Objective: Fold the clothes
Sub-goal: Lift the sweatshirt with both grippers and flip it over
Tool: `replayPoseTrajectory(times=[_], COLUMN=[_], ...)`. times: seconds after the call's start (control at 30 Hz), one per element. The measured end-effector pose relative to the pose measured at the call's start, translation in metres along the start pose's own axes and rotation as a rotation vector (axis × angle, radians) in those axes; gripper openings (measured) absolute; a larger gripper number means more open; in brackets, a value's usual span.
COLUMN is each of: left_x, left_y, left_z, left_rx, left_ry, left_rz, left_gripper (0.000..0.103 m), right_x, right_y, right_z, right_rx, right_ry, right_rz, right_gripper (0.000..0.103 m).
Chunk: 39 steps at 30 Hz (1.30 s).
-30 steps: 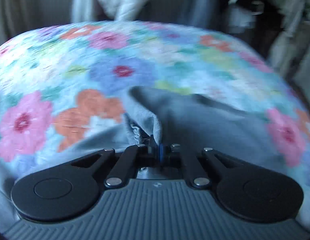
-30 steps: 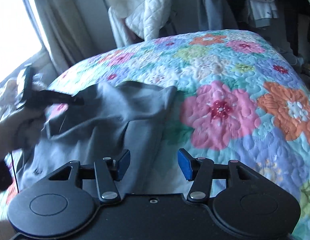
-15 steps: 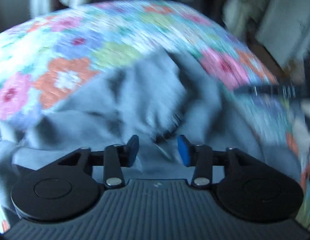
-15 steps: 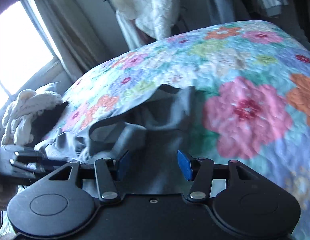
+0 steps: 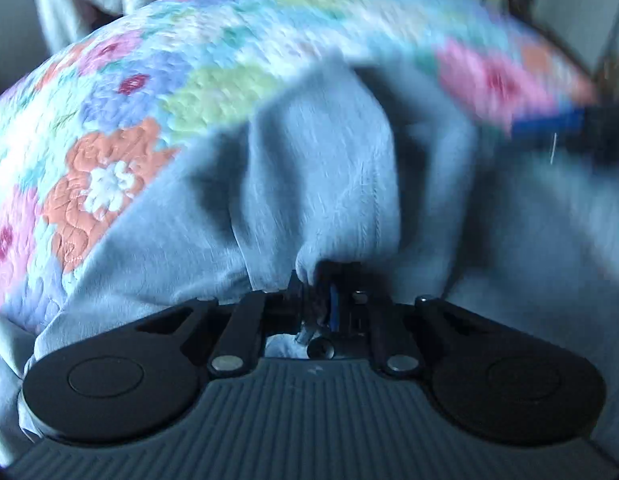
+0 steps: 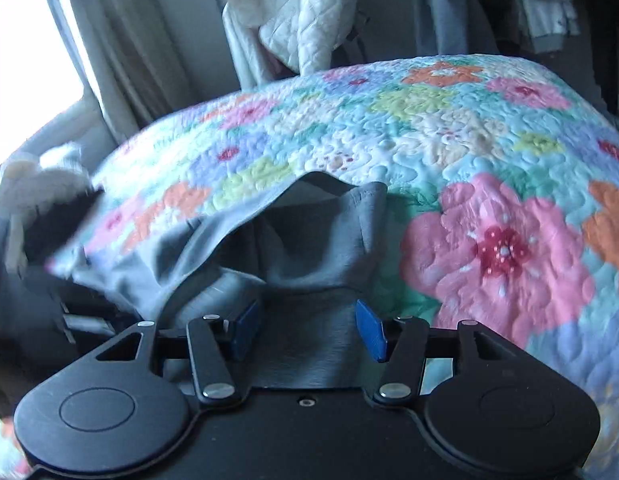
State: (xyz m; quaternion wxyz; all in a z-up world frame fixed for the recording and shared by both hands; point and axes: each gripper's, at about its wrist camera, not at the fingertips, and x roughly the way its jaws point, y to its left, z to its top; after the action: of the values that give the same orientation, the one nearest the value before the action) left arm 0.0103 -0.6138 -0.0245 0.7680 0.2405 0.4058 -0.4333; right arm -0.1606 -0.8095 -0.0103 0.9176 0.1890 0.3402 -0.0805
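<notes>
Grey garment bunched on the flowered quilt, one gripper pinching it and the other spread above it.

The left gripper is closed tight on a fold of the grey garment, which rises in ridges toward 12 o'clock. The right gripper has its jaws wide apart over the cloth, gripping nothing. In the right wrist view the garment's open hem lies at 12 o'clock; the quilt runs bare from 1 to 4 o'clock. A white quilted jacket hangs beyond the bed's far edge. At 9 o'clock sits a pale heap, possibly more laundry, too blurred to tell.
</notes>
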Motion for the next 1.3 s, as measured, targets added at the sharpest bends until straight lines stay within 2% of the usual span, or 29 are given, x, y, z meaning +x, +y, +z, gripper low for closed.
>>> replayPoseTrajectory(times=[0.13, 0.17, 0.23, 0.3, 0.43, 0.53, 0.63, 0.67, 0.7, 0.77, 0.8, 0.87, 0.93, 1.0, 1.03, 1.1, 1.13, 1.23, 1.27, 1.3], left_x=[-0.028, -0.032, -0.037, -0.037, -0.027, -0.025, -0.015, -0.009, 0.0, 0.021, 0.03, 0.033, 0.028, 0.018, 0.011, 0.001, 0.001, 0.011, 0.017, 0.013], left_y=[0.03, 0.042, 0.064, 0.076, 0.102, 0.123, 0.139, 0.148, 0.158, 0.173, 0.177, 0.169, 0.154, 0.14, 0.138, 0.134, 0.133, 0.131, 0.131, 0.131], left_z=[0.029, 0.036, 0.049, 0.062, 0.087, 0.098, 0.103, 0.103, 0.102, 0.096, 0.092, 0.079, 0.068, 0.059, 0.056, 0.052, 0.052, 0.052, 0.052, 0.052], left_rx=[-0.022, -0.056, -0.113, -0.115, -0.126, -0.209, -0.248, -0.277, -0.319, -0.393, -0.417, -0.393, -0.323, -0.254, -0.225, -0.176, -0.158, -0.119, -0.114, -0.124], left_ry=[-0.12, -0.127, -0.141, -0.168, -0.221, -0.265, -0.313, -0.319, -0.315, -0.242, -0.2, -0.155, -0.144, -0.148, -0.16, -0.18, -0.18, -0.135, -0.116, -0.123], left_rz=[0.124, 0.129, 0.15, 0.2, 0.324, 0.355, 0.436, 0.45, 0.445, 0.435, 0.439, 0.42, 0.407, 0.42, 0.419, 0.412, 0.403, 0.393, 0.4, 0.399], left_gripper=[0.011, 0.011, 0.011, 0.011, 0.01, 0.01, 0.01, 0.013, 0.021, 0.043, 0.044, 0.046, 0.057, 0.072, 0.075, 0.088, 0.09, 0.09, 0.082, 0.071], right_x=[0.015, 0.02, 0.035, 0.043, 0.056, 0.064, 0.056, 0.053, 0.05, 0.052, 0.053, 0.06, 0.063, 0.062, 0.061, 0.062, 0.066, 0.087, 0.094, 0.094], right_y=[-0.003, -0.002, 0.004, 0.011, 0.018, 0.021, 0.024, 0.024, 0.021, 0.011, 0.006, -0.005, -0.013, -0.018, -0.018, -0.016, -0.016, -0.008, -0.003, 0.003], right_z=[0.004, 0.005, 0.008, 0.009, 0.011, 0.01, 0.012, 0.013, 0.013, 0.016, 0.017, 0.019, 0.019, 0.019, 0.02, 0.02, 0.022, 0.026, 0.026, 0.028], right_rx=[-0.039, -0.049, -0.104, -0.144, -0.182, -0.192, -0.149, -0.131, -0.113, -0.066, -0.042, 0.009, 0.063, 0.104, 0.113, 0.114, 0.108, 0.057, 0.03, -0.01], right_ry=[0.017, 0.028, 0.09, 0.097, 0.09, 0.117, 0.099, 0.082, 0.064, 0.045, 0.036, 0.034, 0.032, 0.027, 0.017, 0.003, -0.001, 0.004, 0.008, 0.012], right_rz=[0.003, -0.012, -0.09, -0.126, -0.118, -0.125, -0.078, -0.053, -0.025, -0.002, 0.01, 0.023, 0.064, 0.088, 0.096, 0.111, 0.113, 0.097, 0.105, 0.106], right_gripper=[0.062, 0.066, 0.067, 0.067, 0.076, 0.076, 0.076, 0.076, 0.076, 0.077, 0.077, 0.077, 0.077, 0.077, 0.077, 0.077, 0.077, 0.077, 0.065, 0.045])
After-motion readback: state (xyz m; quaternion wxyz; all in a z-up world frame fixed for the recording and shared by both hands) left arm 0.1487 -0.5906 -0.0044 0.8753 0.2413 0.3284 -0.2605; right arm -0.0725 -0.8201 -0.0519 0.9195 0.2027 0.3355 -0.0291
